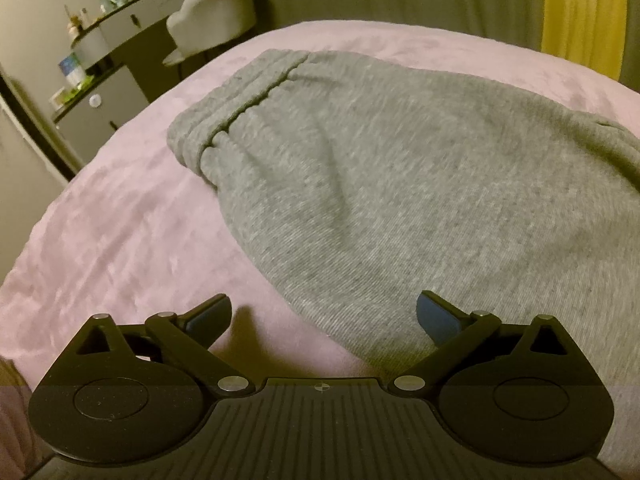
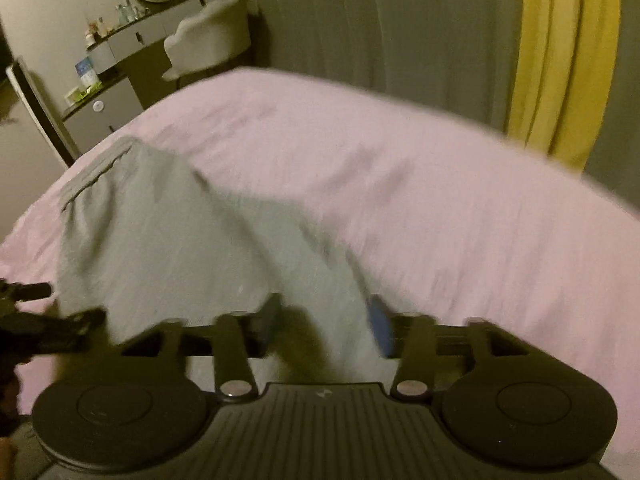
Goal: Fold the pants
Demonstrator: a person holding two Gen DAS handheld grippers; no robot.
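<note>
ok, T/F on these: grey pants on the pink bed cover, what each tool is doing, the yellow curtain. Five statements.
1. The grey knit sweatpants lie on a pink bed cover. True.
2. The left tool is clamped on the waistband. False: its jaws stand open, gripping nothing.
3. The right tool stands open with grey fabric between its jaws. True, though that view is blurred.
4. The curtain behind the bed is red. False: it is yellow.
5. The elastic waistband lies at the far left end of the pants. True.
</note>
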